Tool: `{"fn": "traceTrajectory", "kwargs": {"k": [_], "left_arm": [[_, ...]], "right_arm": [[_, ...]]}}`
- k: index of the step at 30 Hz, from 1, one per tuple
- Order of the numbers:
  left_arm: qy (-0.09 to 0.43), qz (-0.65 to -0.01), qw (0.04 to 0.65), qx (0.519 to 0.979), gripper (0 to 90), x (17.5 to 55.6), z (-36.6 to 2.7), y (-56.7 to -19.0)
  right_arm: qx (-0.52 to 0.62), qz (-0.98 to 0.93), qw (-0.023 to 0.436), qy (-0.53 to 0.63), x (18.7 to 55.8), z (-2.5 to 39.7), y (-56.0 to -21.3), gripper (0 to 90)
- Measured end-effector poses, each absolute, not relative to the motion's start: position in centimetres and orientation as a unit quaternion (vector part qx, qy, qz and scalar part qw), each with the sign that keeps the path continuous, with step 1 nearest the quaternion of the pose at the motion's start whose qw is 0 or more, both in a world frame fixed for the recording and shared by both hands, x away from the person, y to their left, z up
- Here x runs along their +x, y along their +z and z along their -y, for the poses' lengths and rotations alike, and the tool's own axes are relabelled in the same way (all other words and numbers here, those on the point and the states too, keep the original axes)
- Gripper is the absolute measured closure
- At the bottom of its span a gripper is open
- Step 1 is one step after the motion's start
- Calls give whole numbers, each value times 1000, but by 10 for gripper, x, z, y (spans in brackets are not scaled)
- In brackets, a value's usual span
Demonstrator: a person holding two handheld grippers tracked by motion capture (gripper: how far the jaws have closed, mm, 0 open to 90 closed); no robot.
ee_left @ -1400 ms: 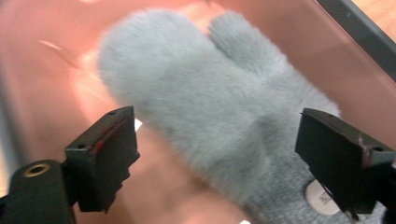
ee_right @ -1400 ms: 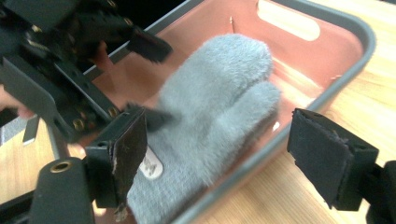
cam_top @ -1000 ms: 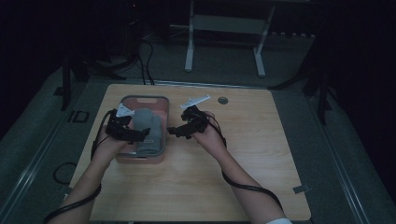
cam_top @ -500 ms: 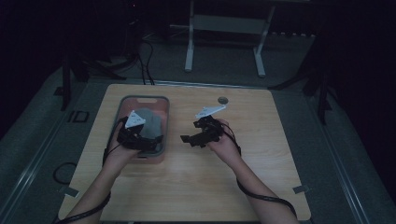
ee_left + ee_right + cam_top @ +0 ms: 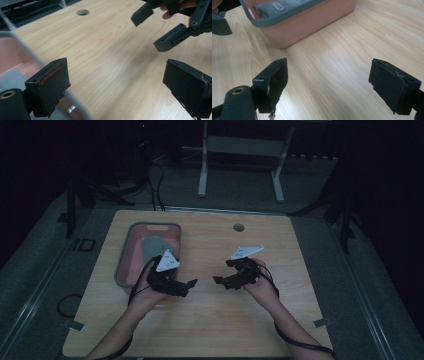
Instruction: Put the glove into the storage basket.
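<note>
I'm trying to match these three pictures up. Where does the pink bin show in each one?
High view: the pink bin sits left of centre on the table, beside the left gripper.
Left gripper view: its grey rim curves along the left edge.
Right gripper view: upper left, a grey cloth inside.
Shared landmark: the grey rim.

The room is dark. A light wooden table with a small round hole near its far edge stands on a grey floor. Past the table, far ahead of the right gripper, stands a white metal frame with two legs. Black cables lie on the floor beside it.
</note>
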State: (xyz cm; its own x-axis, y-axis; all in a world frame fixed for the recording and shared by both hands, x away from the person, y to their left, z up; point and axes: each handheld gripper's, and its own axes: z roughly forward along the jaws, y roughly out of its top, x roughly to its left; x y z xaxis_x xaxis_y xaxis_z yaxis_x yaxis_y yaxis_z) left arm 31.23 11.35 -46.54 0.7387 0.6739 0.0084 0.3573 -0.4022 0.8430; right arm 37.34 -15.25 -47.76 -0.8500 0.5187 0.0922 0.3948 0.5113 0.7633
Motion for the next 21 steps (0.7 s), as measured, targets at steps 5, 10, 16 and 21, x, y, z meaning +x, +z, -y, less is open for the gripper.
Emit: {"fn": "traceTrajectory", "kwargs": {"k": [5,10,16,21], "left_arm": [[164,-298,452,825,70,309,-95,-472],[158,-284,455,829,70,305,-77,-485],[141,-269,456,836,70,301,-63,-501],[128,-262,459,839,70,298,-54,-515]], "right_arm": [[260,-867,79,418,364,168,-485,156],[272,-864,80,417,357,187,-492,155],[278,-866,77,408,351,209,-505,155],[285,-862,76,412,347,227,-517,155]]}}
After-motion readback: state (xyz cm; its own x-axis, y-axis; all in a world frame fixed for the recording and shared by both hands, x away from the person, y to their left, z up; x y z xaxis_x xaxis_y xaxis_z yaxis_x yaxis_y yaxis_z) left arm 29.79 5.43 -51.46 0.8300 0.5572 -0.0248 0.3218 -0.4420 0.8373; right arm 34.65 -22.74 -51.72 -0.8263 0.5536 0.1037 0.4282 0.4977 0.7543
